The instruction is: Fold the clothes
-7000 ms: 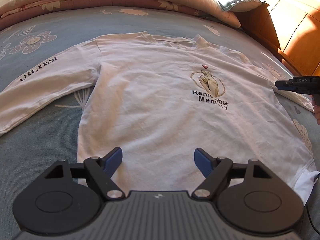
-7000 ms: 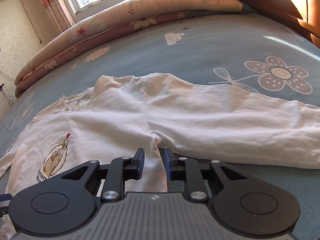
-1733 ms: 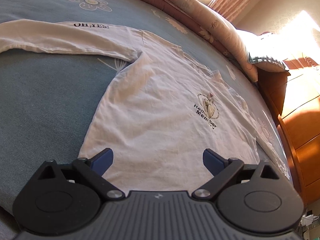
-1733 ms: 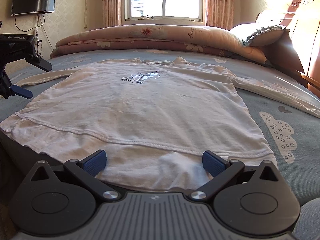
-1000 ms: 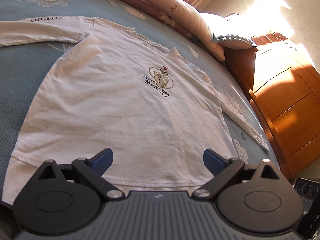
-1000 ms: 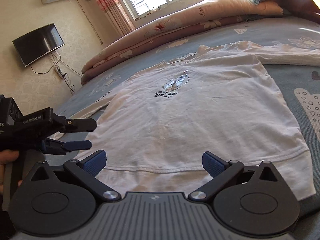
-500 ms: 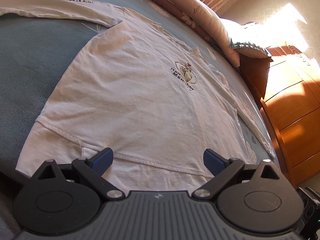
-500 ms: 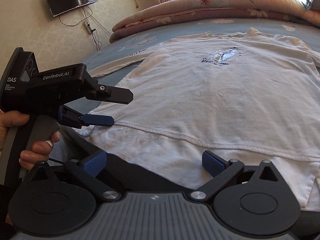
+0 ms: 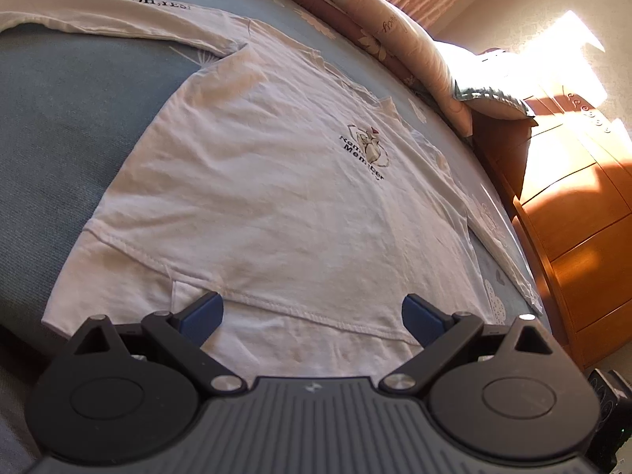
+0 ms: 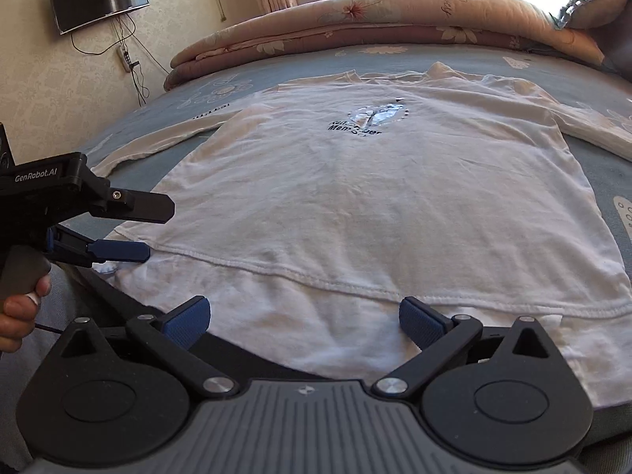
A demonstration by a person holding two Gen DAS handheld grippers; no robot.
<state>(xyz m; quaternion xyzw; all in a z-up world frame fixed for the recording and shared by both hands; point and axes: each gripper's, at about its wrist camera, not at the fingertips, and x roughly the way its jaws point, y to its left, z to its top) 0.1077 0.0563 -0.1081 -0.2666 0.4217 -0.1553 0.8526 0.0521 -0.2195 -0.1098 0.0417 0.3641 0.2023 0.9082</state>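
White long-sleeved shirt (image 10: 371, 181) lay spread flat, print side up, on the blue flowered bedsheet (image 9: 59, 126), collar toward 12 o'clock and hem toward 6 in both wrist views. Both sleeves were stretched out, 1 toward 10 o'clock and 1 toward 3 in the right view. No fold showed anywhere in the body. Left gripper (image 9: 312, 314) hovered over the hem, jaws spread wide, nothing between them; in the right view it sat at 9 o'clock beside the hem's corner, a hand (image 10: 17, 308) on its grip. Right gripper (image 10: 302, 322) was likewise released and empty, low over the hem at 6 o'clock. Judged: both tools were lined up on the bottom edge, which fits a hem pick-up for a lengthwise fold. The next move would call for each jaw pair to pinch both fabric layers at the hem, apart enough to keep the cloth taut.
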